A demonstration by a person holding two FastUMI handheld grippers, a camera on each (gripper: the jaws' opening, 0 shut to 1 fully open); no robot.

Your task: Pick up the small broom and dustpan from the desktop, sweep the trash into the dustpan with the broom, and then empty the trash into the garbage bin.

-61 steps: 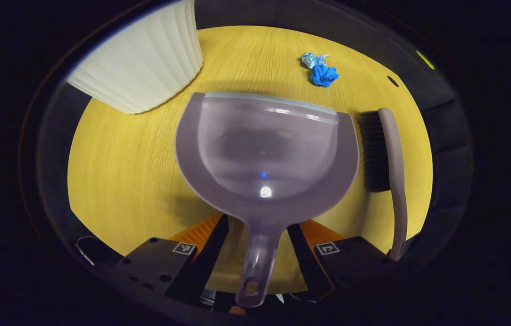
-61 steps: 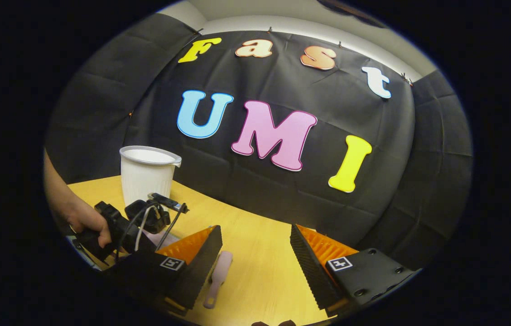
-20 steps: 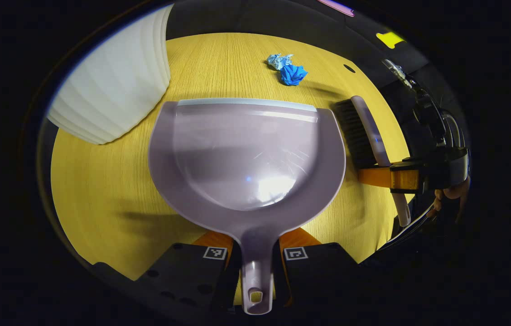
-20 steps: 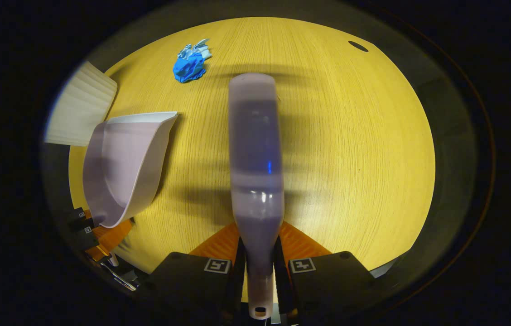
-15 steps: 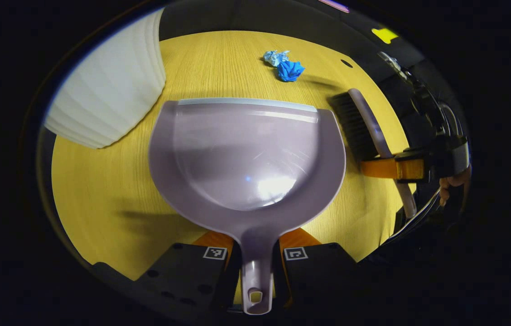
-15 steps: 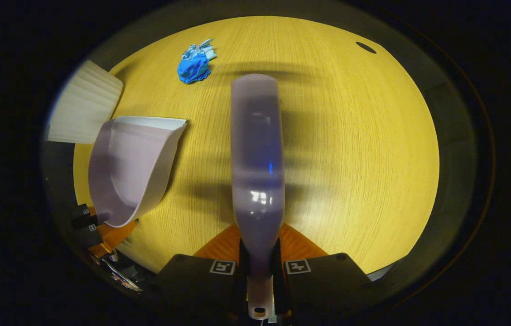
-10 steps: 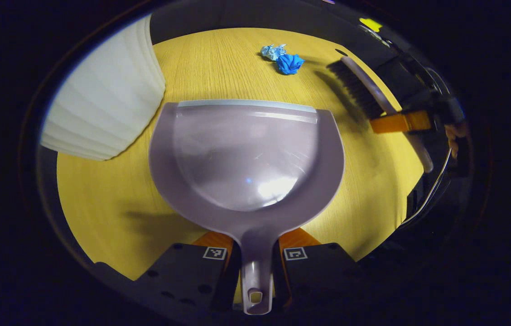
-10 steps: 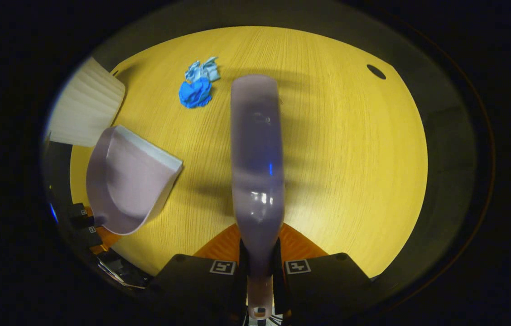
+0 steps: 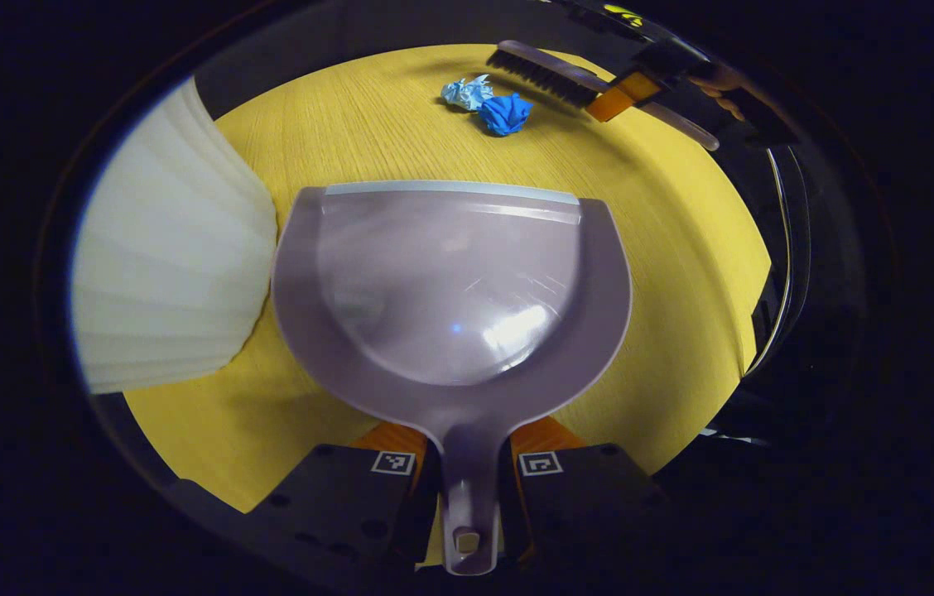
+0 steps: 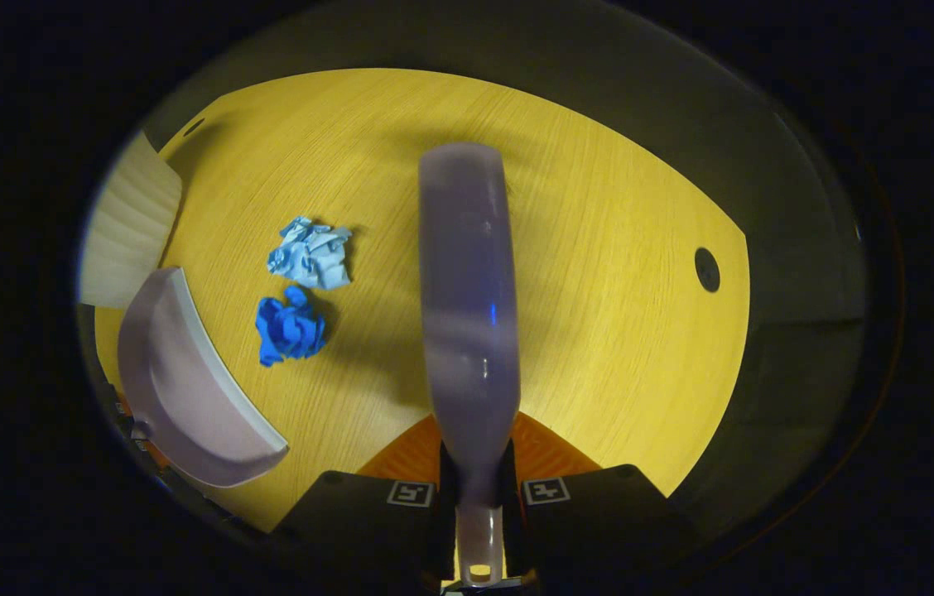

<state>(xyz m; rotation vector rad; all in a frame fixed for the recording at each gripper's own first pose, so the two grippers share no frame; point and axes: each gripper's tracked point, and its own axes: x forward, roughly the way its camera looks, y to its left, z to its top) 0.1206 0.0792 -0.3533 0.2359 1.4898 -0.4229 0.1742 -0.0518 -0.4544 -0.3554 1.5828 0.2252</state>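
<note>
On the yellow table [image 9: 334, 124], the left gripper [image 9: 468, 488] clamps the dustpan [image 9: 450, 290] handle beside the bin [image 9: 169, 281]; the right gripper [image 10: 479, 505] pinches the broom [image 10: 467, 314] near the blue trash [image 10: 291, 327].

White bin [image 9: 169, 273] cut off (left edge).

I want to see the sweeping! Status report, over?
Left gripper shut on dustpan. Right gripper shut on broom. Two paper wads unswept between them. Nothing blocking, over.
</note>
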